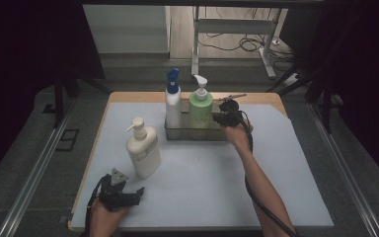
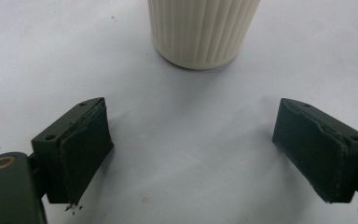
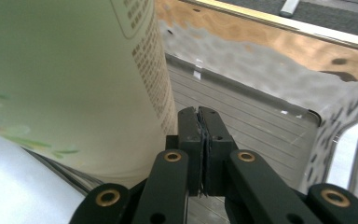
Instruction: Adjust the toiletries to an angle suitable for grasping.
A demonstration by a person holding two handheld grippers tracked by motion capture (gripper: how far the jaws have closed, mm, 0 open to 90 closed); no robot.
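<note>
Near edge, left: left tool (image 1: 139,191) resting low on the surface (image 1: 202,182), jaws standing wide apart, nothing between them. Facing, in the left gripper view, the ribbed base of the cream pump bottle (image 2: 203,30), top cut off by the frame there. Hand (image 1: 103,217) behind it partly cropped by the bottom edge of the high view.

Just beyond, left of centre: cream pump bottle (image 1: 143,150) standing upright on the surface, outside the tray, well apart from the right tool.

Middle, right: forearm (image 1: 264,192) reaching in from the bottom edge, cable trailing beside it.

Farther back: right tool (image 1: 216,118) sitting at the right side of the green pump bottle (image 1: 201,106), jaws pressed together, gripping nothing visible. Tips lying over the tray floor just beside the green bottle's wall in the right gripper view (image 3: 200,116); touching the bottle or not, hard to tell. Bottle label print blurred, unreadable.

Container: clear tray (image 1: 222,134) standing at the rear centre of the surface, holding two upright bottles, the green pump bottle and, just left of it, the white bottle with blue cap (image 1: 172,96). Right part of the tray floor (image 3: 261,126) lying bare, far wall wavy and distorting what is lying behind it.
</note>
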